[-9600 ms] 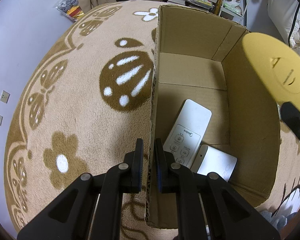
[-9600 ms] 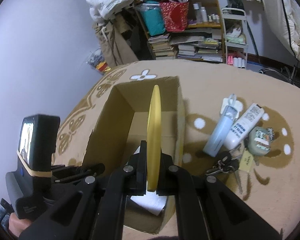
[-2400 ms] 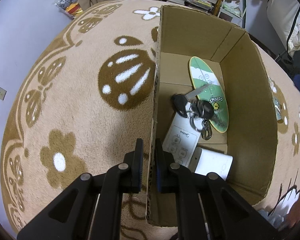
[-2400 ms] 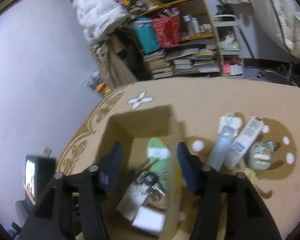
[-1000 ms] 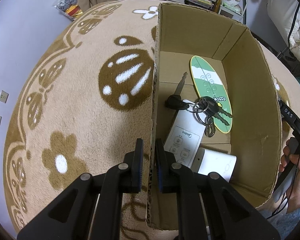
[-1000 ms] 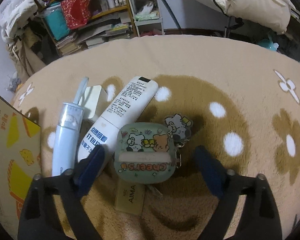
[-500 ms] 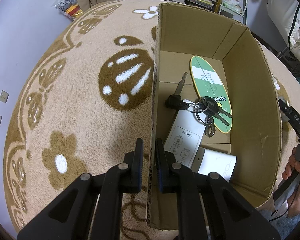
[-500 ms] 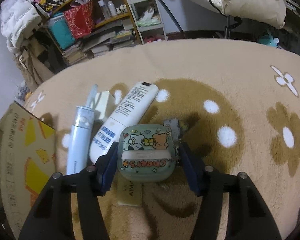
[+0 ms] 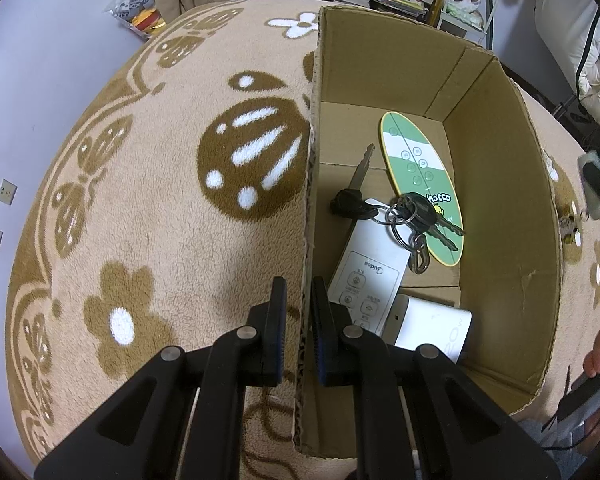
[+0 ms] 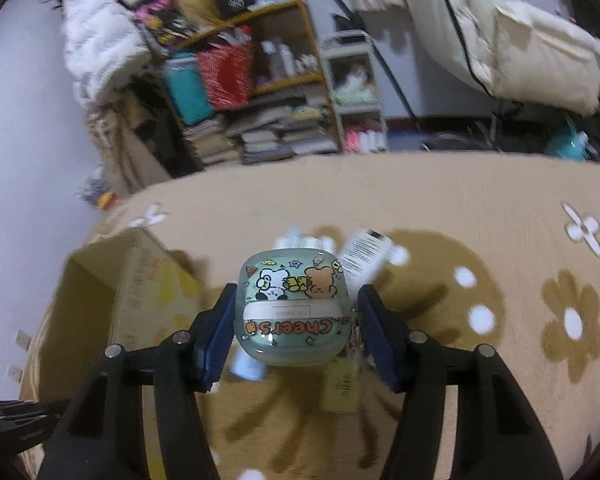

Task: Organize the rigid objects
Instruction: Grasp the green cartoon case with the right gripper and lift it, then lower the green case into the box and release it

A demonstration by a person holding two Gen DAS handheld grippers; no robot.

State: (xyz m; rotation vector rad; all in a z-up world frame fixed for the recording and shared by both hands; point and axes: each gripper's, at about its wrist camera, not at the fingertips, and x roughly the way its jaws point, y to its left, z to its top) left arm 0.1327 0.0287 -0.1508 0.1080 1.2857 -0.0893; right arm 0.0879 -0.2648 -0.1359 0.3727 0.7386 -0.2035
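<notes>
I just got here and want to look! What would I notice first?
The green cartoon-bear case, squeezed in the right gripper above the flowery rug. Next, the cardboard box, its near wall pinched by the left gripper, with keys lying on a green oval card inside.

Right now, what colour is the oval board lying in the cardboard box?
Green with white bands and a yellow rim: the oval board, clearest in the left wrist view.

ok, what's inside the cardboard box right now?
Inside the cardboard box: green oval board, key bunch lying across it and the white remote, and a white block. Anything under them is hidden.
</notes>
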